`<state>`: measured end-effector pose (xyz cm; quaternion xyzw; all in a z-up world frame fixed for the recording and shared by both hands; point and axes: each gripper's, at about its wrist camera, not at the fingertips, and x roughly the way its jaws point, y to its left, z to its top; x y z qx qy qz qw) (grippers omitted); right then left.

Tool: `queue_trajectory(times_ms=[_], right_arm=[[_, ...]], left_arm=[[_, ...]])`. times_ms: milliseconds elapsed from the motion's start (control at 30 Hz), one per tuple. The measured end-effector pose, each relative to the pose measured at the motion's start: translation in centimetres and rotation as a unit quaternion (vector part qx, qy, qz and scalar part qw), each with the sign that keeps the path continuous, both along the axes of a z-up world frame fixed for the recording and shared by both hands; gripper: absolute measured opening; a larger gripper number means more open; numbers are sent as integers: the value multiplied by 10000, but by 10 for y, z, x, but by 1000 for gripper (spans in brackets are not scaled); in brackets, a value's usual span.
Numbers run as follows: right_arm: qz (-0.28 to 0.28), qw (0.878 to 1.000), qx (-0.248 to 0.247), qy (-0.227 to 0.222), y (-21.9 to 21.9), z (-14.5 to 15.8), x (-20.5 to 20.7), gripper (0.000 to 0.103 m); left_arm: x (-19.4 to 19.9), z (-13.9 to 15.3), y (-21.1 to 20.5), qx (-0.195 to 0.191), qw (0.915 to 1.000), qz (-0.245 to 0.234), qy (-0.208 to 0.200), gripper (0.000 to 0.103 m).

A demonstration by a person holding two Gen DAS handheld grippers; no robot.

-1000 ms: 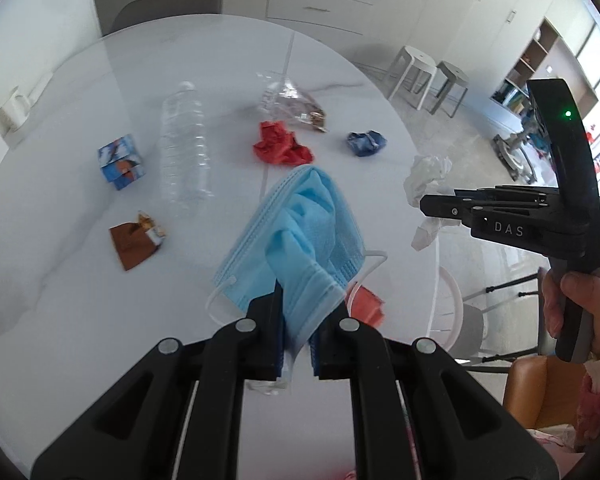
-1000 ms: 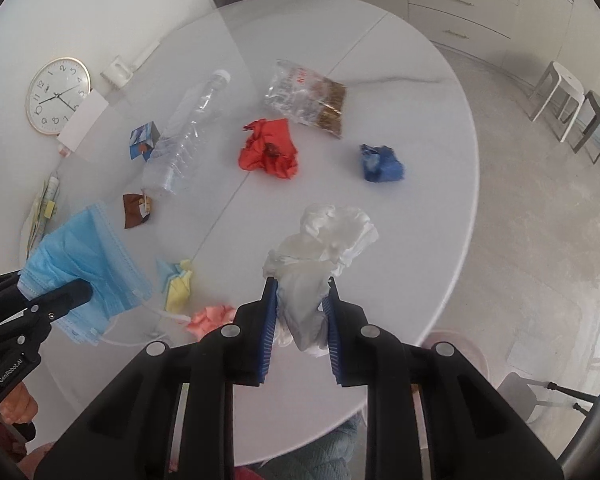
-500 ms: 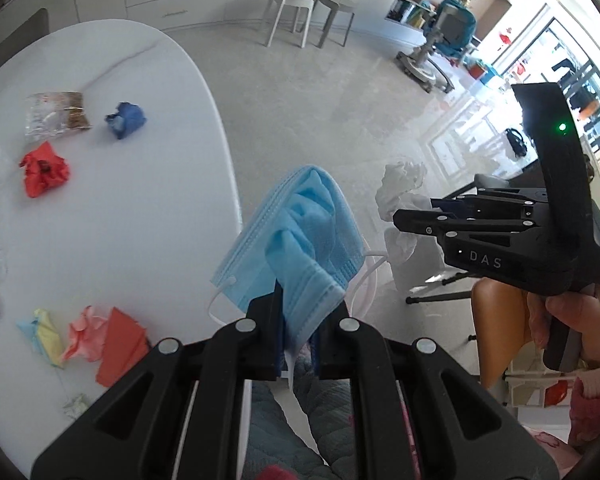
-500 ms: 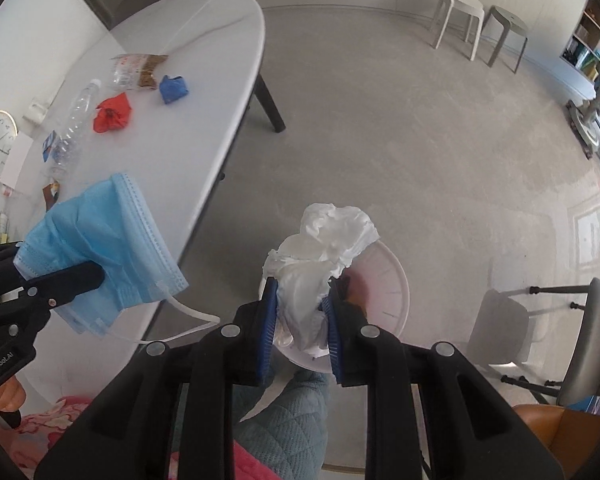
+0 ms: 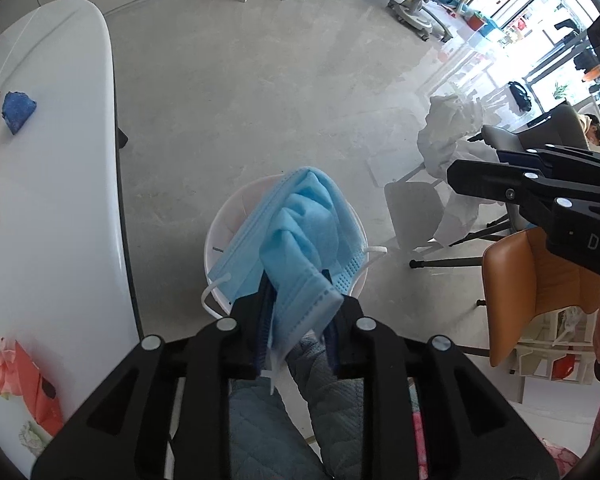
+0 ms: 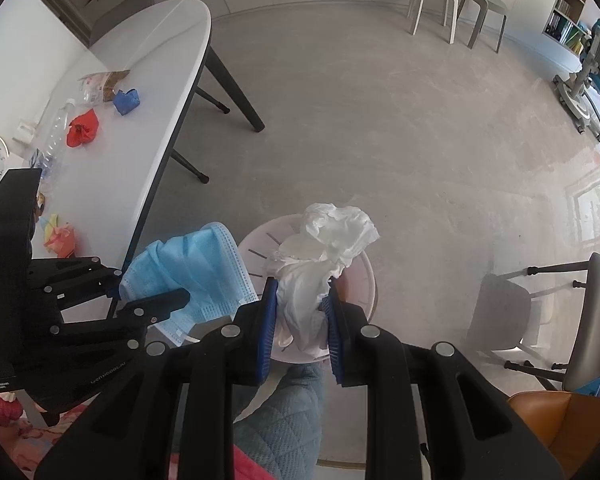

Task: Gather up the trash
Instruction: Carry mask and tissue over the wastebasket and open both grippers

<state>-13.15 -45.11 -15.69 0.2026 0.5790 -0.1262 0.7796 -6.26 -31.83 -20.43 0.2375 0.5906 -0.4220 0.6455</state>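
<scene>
My left gripper hangs over a round pale bin on the floor. Its jaws are opening, and a blue face mask still sits loosely between them, leaning on the left pad. Beside it, my right gripper is shut on a crumpled white tissue, also above the bin. The right wrist view shows the left gripper and the mask at the left. In the left wrist view, the right gripper and tissue are at the right.
The white table stands to the left with a red crumple, a blue crumple, a snack bag, a bottle and coloured papers. An orange chair and a grey chair stand at the right. A person's quilted knee is below.
Both grippers swung off the table and sank over the floor bin. The left jaws have parted, so the mask sits loose between them. The right grip on the tissue is unchanged.
</scene>
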Motion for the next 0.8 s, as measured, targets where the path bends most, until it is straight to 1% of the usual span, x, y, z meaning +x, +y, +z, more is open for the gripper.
queue_trajectory(times_ms=[33, 67, 100, 267, 467, 667, 800], right_arm=[[1, 10000, 5, -7, -1, 0, -1, 23], [7, 10000, 12, -12, -3, 0, -1, 23], [9, 10000, 18, -16, -3, 0, -1, 23], [12, 10000, 57, -51, -5, 0, -1, 23], [69, 9999, 79, -97, -1, 0, 2, 23], [173, 9996, 172, -122, 6, -9, 8, 23], [334, 9992, 195, -48, 18, -25, 14, 24]], left_arm=[[-1, 3, 0, -8, 10000, 12, -67, 36], [0, 5, 0, -39, 9999, 22, -124, 45], [-1, 9, 2, -76, 9998, 26, -204, 51], [-2, 24, 2, -103, 9990, 3, -437, 58], [1, 44, 11, -164, 9976, 13, -671, 62], [9, 71, 37, -263, 9950, 313, -913, 70], [19, 88, 60, -288, 9918, 570, -1103, 74]])
